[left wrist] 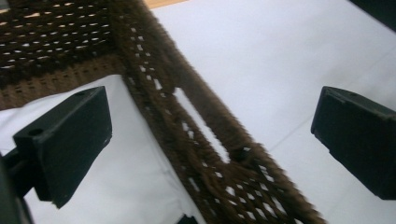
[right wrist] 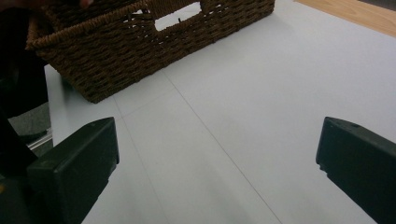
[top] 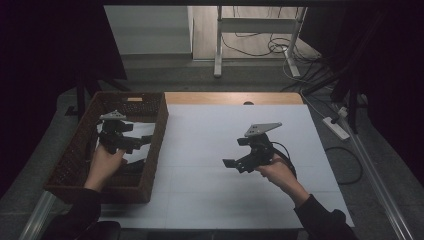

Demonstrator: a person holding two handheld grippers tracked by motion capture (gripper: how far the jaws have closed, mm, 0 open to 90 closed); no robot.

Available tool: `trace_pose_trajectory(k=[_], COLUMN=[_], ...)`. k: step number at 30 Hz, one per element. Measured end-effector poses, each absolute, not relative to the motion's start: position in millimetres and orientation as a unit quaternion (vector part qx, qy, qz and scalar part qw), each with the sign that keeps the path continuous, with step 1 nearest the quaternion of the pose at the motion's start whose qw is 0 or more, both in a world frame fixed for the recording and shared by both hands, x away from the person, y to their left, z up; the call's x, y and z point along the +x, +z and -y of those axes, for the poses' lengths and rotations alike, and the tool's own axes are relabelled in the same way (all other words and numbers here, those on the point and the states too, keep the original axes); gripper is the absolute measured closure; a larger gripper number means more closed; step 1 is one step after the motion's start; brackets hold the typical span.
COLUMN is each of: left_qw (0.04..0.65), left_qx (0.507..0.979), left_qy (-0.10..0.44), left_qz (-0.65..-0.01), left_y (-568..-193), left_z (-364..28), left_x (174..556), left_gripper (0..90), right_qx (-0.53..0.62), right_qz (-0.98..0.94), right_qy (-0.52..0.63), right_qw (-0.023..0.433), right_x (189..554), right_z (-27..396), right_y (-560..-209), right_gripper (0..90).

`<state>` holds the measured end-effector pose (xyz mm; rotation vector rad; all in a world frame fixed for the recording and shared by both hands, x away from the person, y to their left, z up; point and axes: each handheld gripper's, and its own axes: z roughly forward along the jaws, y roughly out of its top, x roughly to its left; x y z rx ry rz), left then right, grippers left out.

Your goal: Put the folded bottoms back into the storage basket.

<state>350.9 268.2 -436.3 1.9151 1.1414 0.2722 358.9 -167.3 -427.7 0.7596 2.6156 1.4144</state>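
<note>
lab/recording room | dark curtains [top: 45,60] | bare table frame [top: 260,25] | floor cables [top: 280,47]

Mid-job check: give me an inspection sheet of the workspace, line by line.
Surface: white tabletop with a bare wooden strip along its far edge.
Job's things: brown woven wicker basket at the table's left edge, white sheet material and something dark inside.
Clutter: nothing seen on the white area.
Grippers: left claw open over the basket's right wall; right claw open above the table, holding nothing.
Cables: black cable trailing from the right claw; loose cables on the floor beyond.
Surroundings: white metal frame legs, white power strip on the floor at right.
</note>
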Motion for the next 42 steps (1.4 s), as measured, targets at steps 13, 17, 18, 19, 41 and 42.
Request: trace_pose_trajectory(k=[13,17,18,19,41,42], left_qw=[0.423,0.42,0.421,0.426,0.447,0.447], left_qx=[0.768,0.769,0.769,0.768,0.76,0.761], left_qy=[0.148,0.148,0.148,0.149,0.131,0.131], left_qz=[-0.457,-0.459,-0.458,-0.454,-0.453,-0.452], left_y=[-430.7,-432.4,-432.7,-432.8,-422.7,-423.1], left_z=[-259.8,-258.7,-258.6,-258.5,-241.3,-240.4], left_x=[319.2,311.1,309.7,307.8,271.7,270.3], left_gripper=[0.0,0.0,0.0,0.0,0.0,0.0], right_qx=[0.265,0.269,0.269,0.269,0.285,0.286], right_qz=[-0.842,-0.842,-0.843,-0.843,-0.838,-0.838], right_qy=[0.468,0.466,0.463,0.463,0.46,0.459], right_qw=[0.044,0.043,0.044,0.045,0.067,0.067], right_x=[342.3,338.3,336.8,336.0,311.8,311.1], right_z=[194.6,199.9,201.2,202.1,229.7,230.5], right_y=[-428.1,-429.9,-430.5,-431.0,-431.3,-431.7], right_gripper=[0.3,0.3,0.3,0.3,0.3,0.3])
